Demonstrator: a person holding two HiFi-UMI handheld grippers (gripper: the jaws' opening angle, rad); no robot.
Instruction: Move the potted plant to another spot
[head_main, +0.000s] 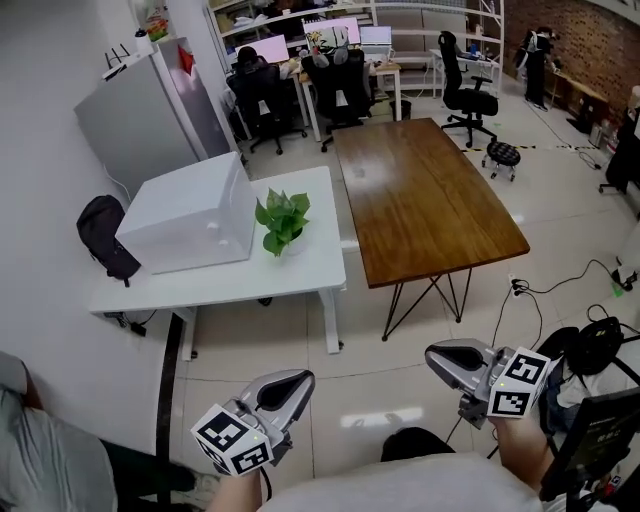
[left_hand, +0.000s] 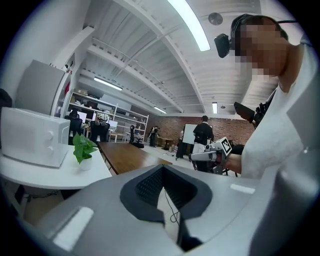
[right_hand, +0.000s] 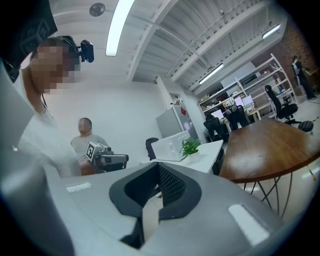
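Observation:
The potted plant (head_main: 282, 222), green leaves in a small white pot, stands near the right end of the white table (head_main: 300, 272), beside a white microwave (head_main: 190, 215). Both grippers hover over the floor, well short of that table. My left gripper (head_main: 288, 386) at bottom left is shut and holds nothing. My right gripper (head_main: 448, 360) at bottom right is also shut and empty. From the left gripper view the plant (left_hand: 82, 150) lies far off to the left. The right gripper view has the plant (right_hand: 190, 147) ahead in the distance, above its own closed jaws.
A long wooden table (head_main: 425, 195) on thin black legs stands right of the white table. A grey fridge (head_main: 150, 115) and a black bag (head_main: 105, 240) are at the left. Office chairs (head_main: 470, 95) and desks fill the back. Cables (head_main: 560, 285) lie on the floor at right.

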